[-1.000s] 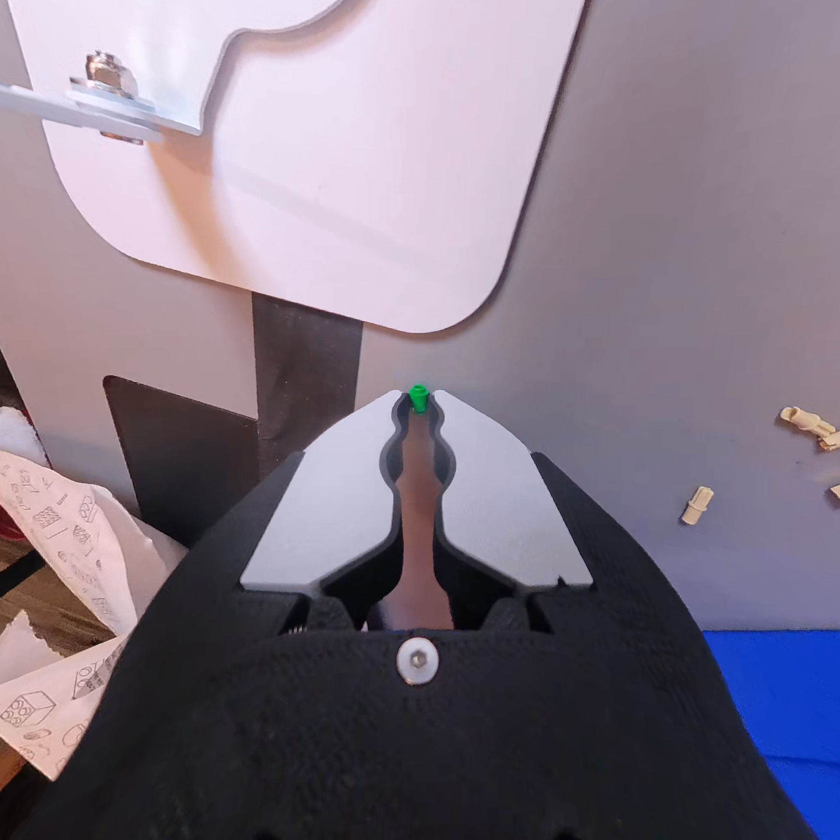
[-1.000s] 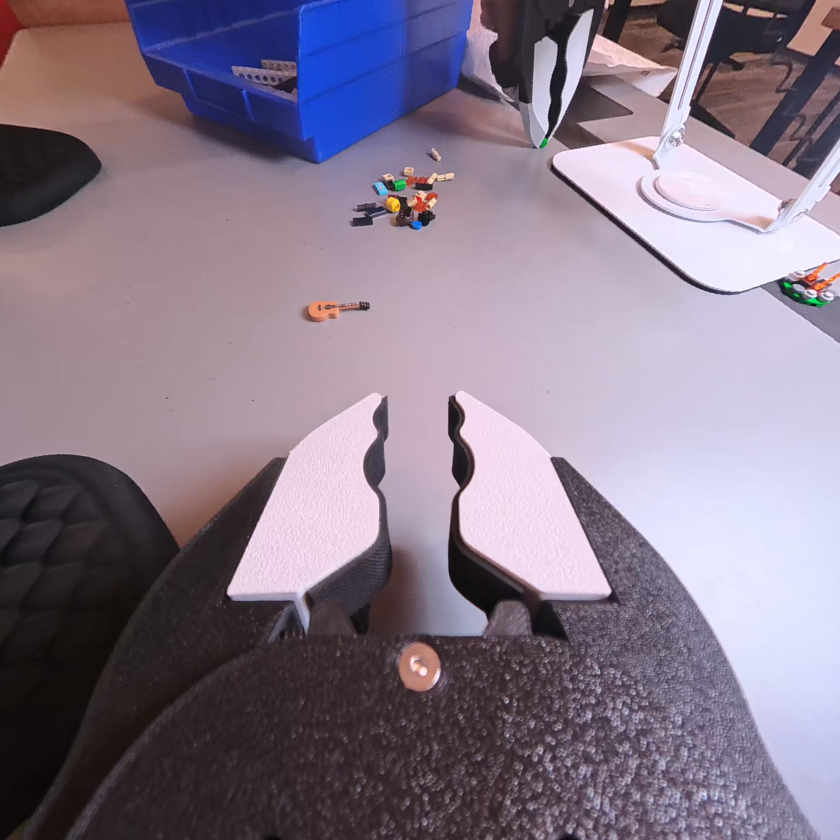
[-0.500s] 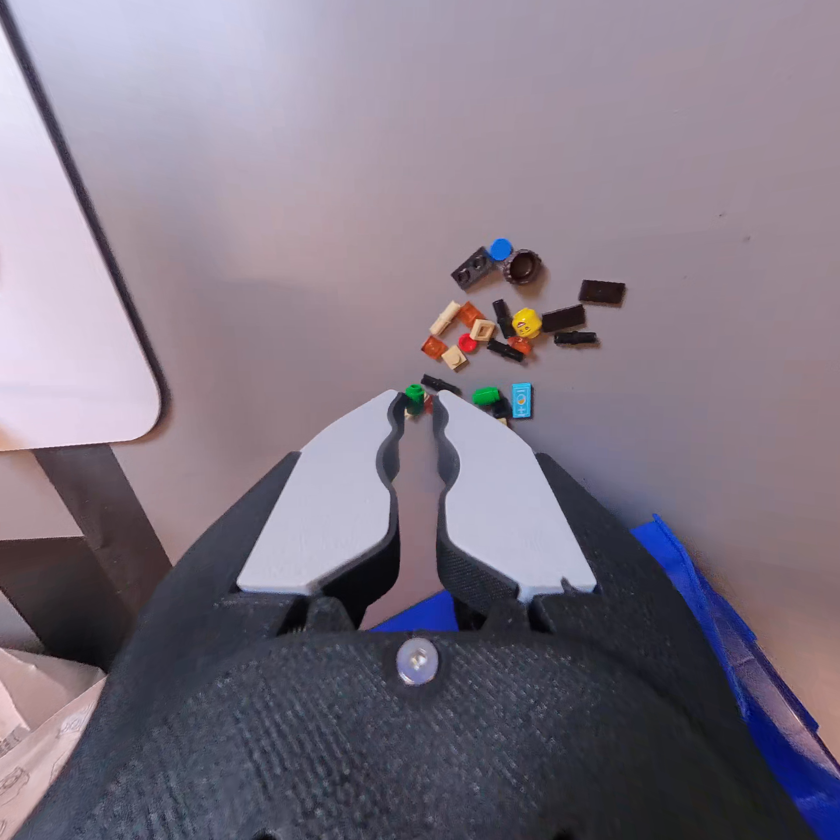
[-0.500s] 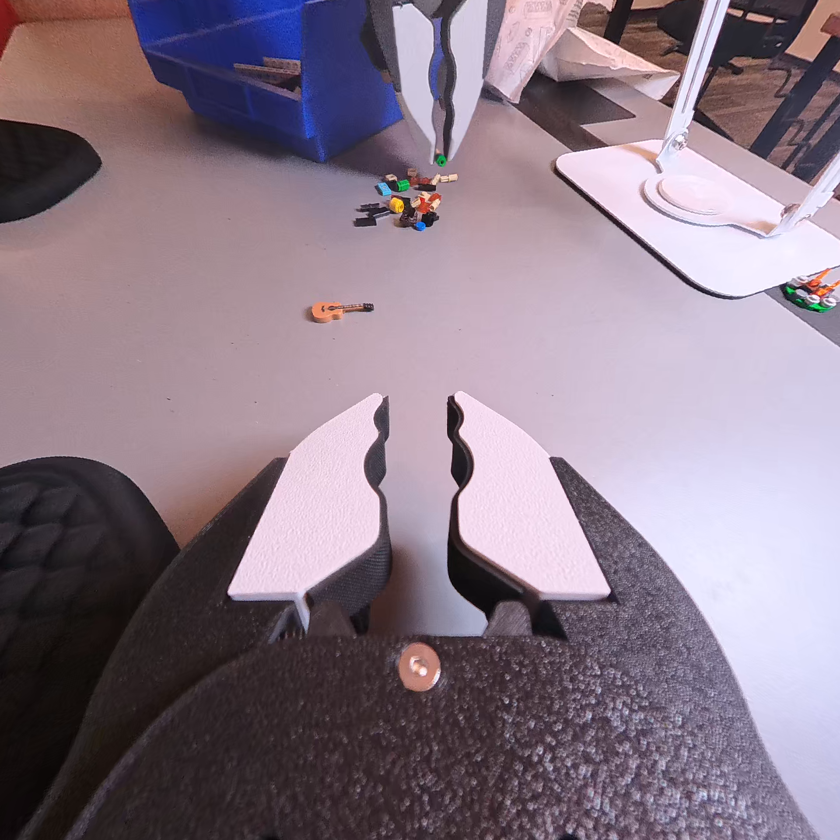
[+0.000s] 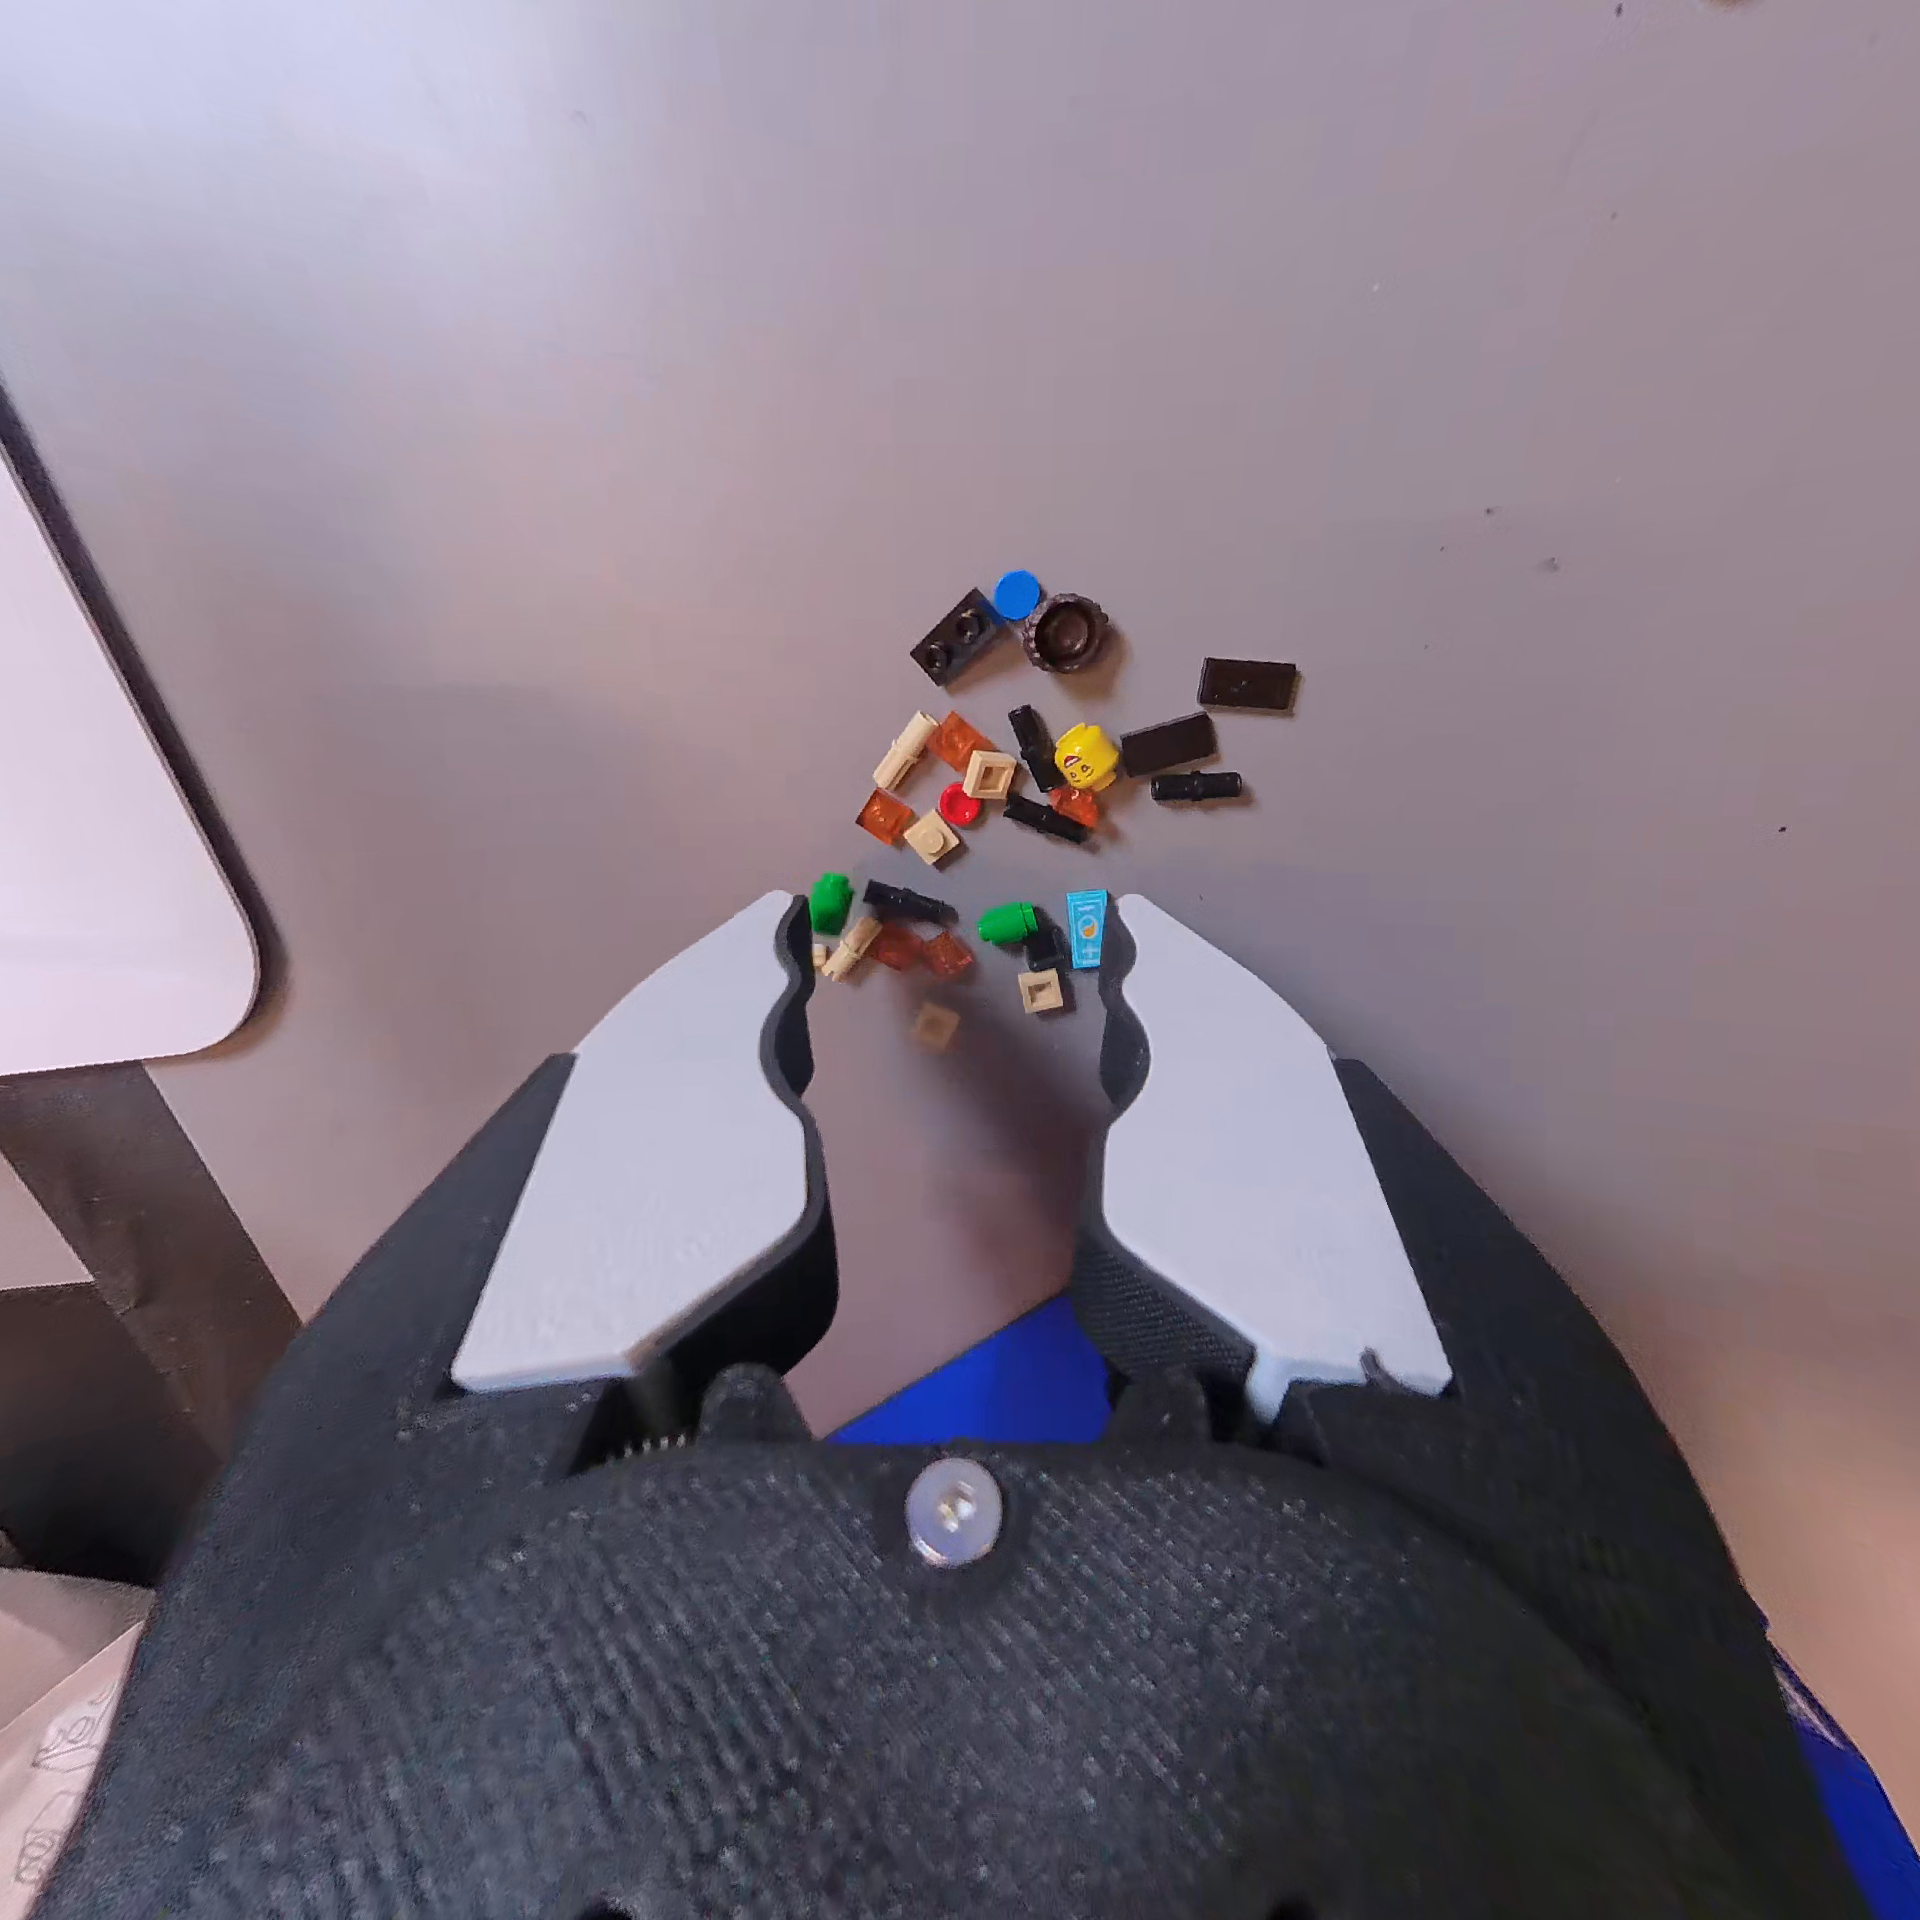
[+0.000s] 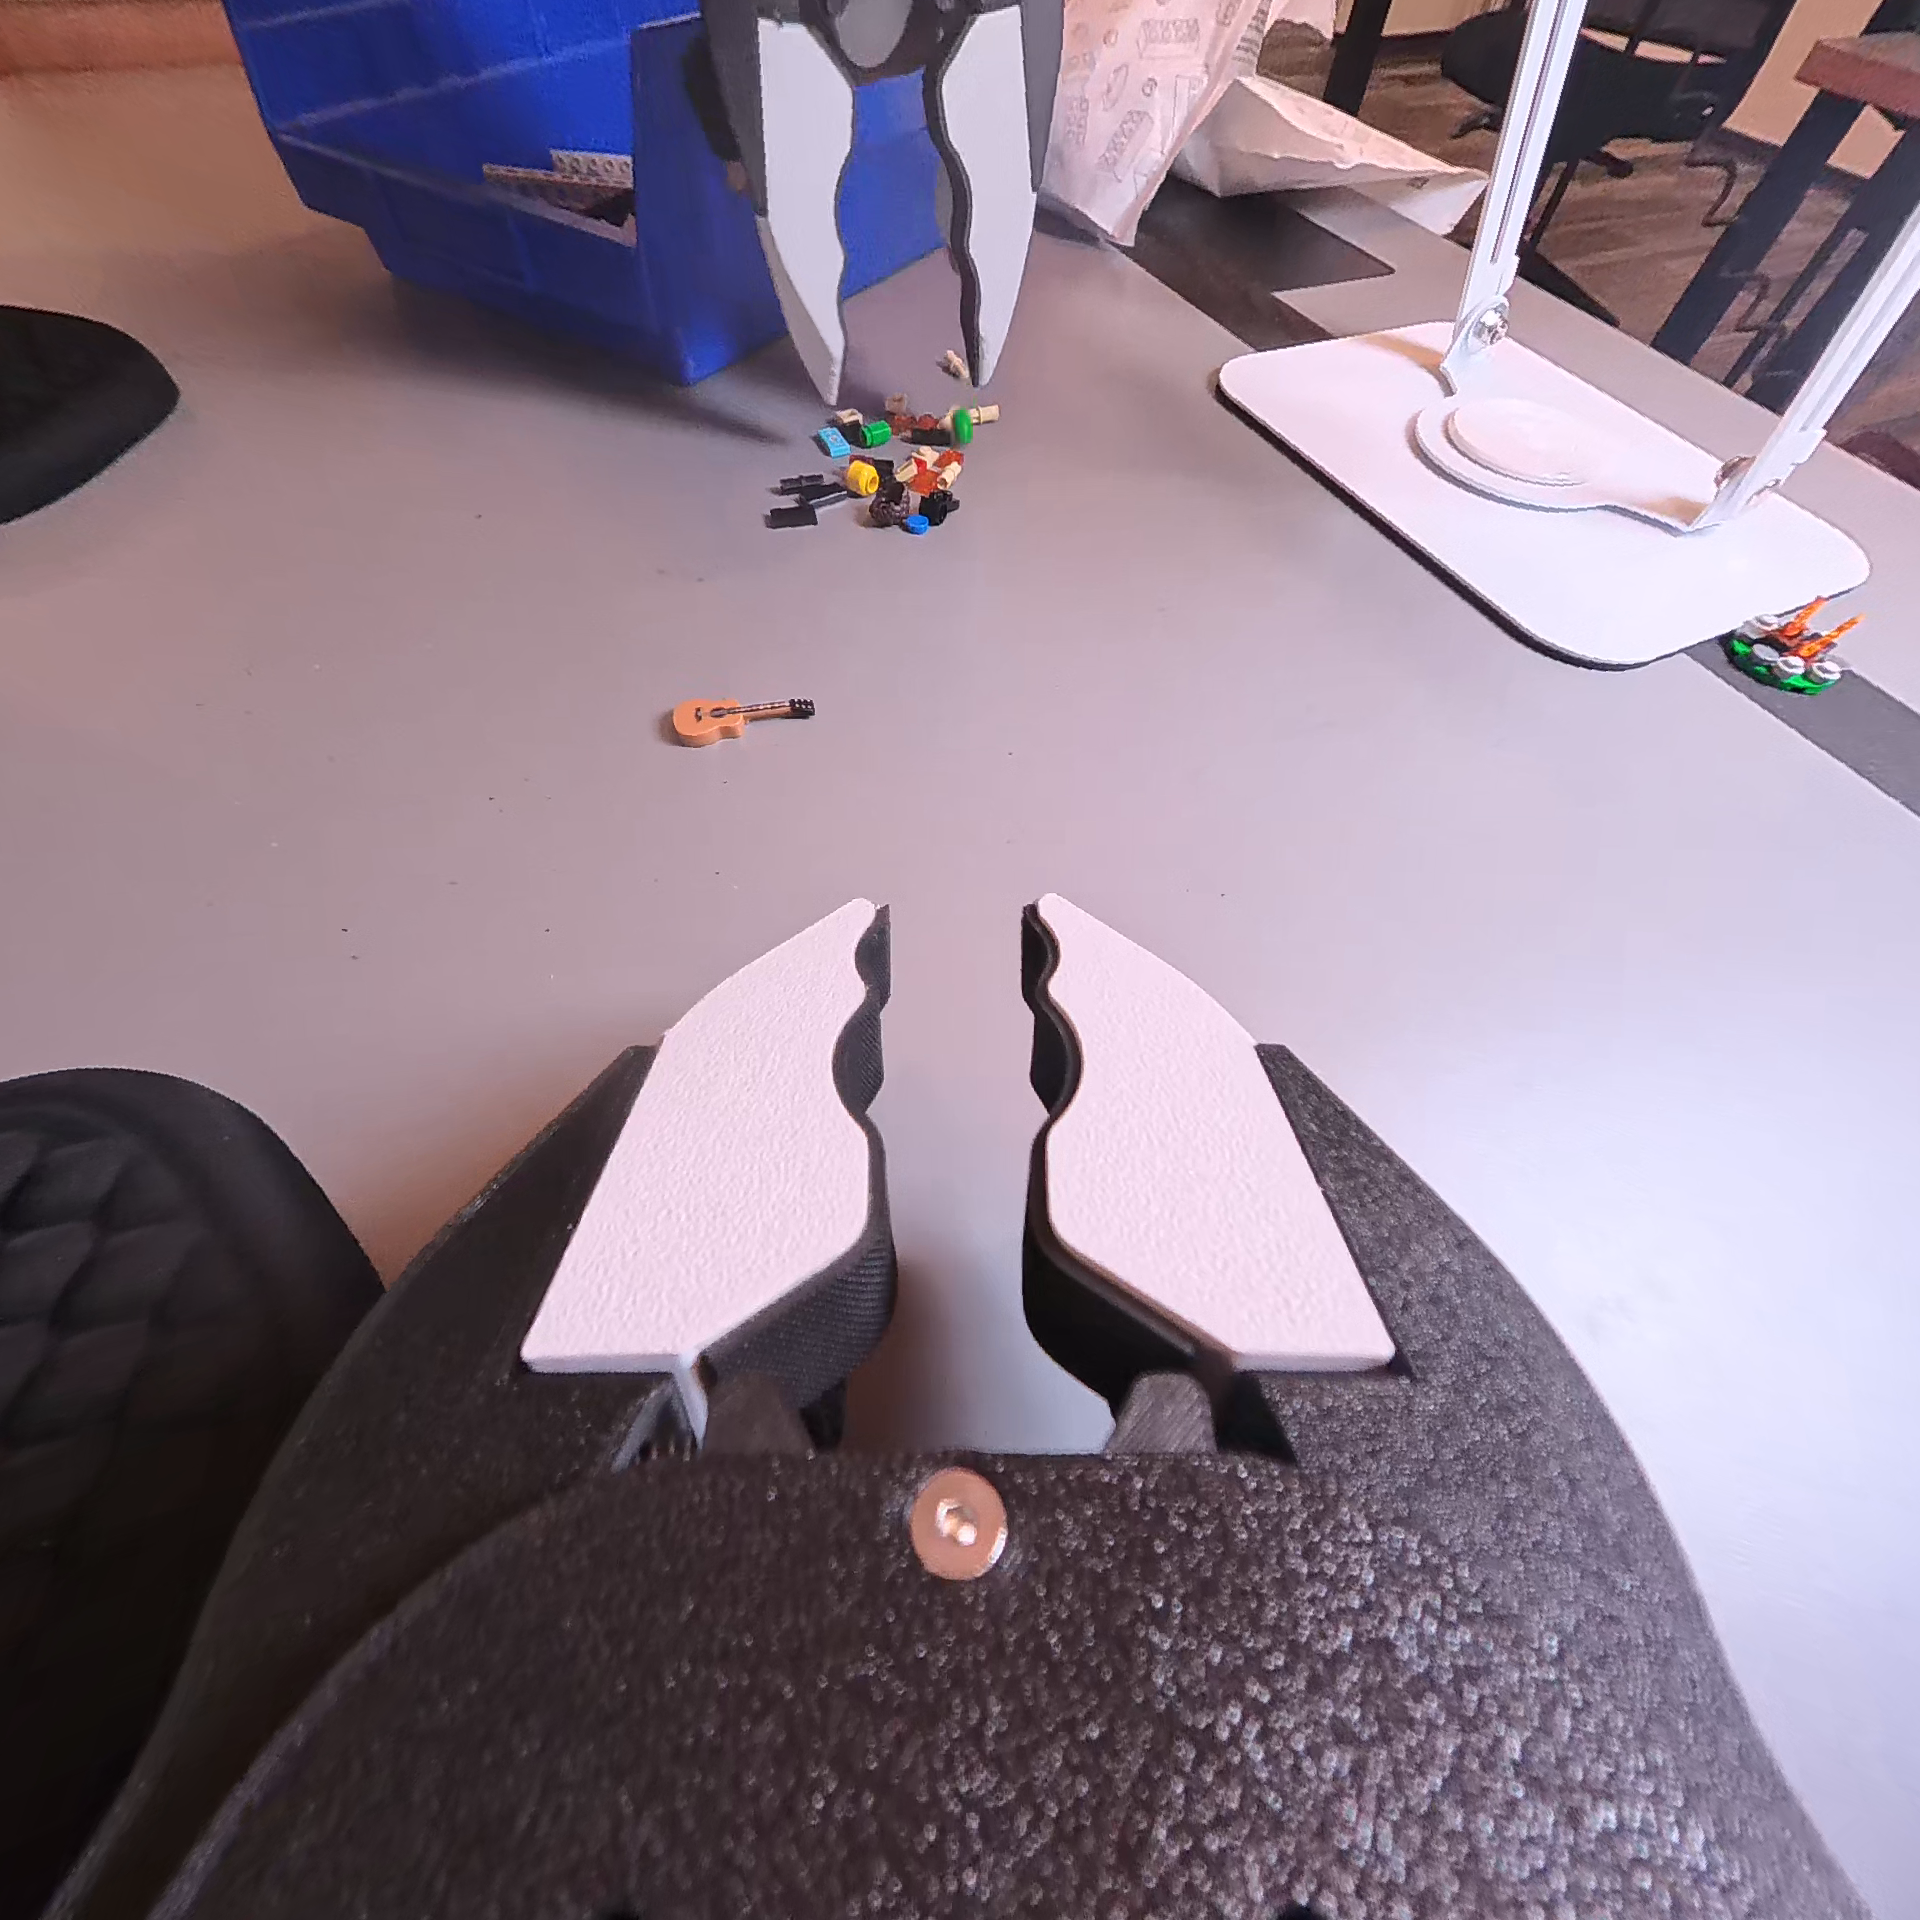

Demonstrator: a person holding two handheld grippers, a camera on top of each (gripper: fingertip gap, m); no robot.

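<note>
My left gripper point(image 5: 954, 899) is open just above a pile of small toy bricks point(image 5: 1039, 769) on the grey table point(image 5: 520, 416). A small green piece point(image 5: 831, 902) lies right beside the left fingertip point(image 5: 769, 914), with only that finger next to it. A second green piece point(image 5: 1006, 923) and a light blue tile point(image 5: 1087, 928) lie between the fingers. The right wrist view shows the left gripper point(image 6: 904, 379) pointing down over the pile point(image 6: 883, 468), green piece point(image 6: 958, 424) below it. My right gripper point(image 6: 956, 906) is open and empty, low over bare table.
A toy guitar point(image 6: 727, 717) lies alone between the pile and my right gripper. A blue bin point(image 6: 540, 208) stands behind the pile. A white lamp base point(image 6: 1538, 488) sits at the right, a small green and orange build point(image 6: 1792, 660) beside it. Black pads point(image 6: 73, 384) lie left. My right fingertips sit around 25 cm from my left ones. My right tips are roughly 12 cm from the toy guitar point(image 6: 727, 717).
My left gripper carried the green piece from beside the lamp base to the brick pile, then opened wide and let it go by the left finger. The right gripper has not moved.
</note>
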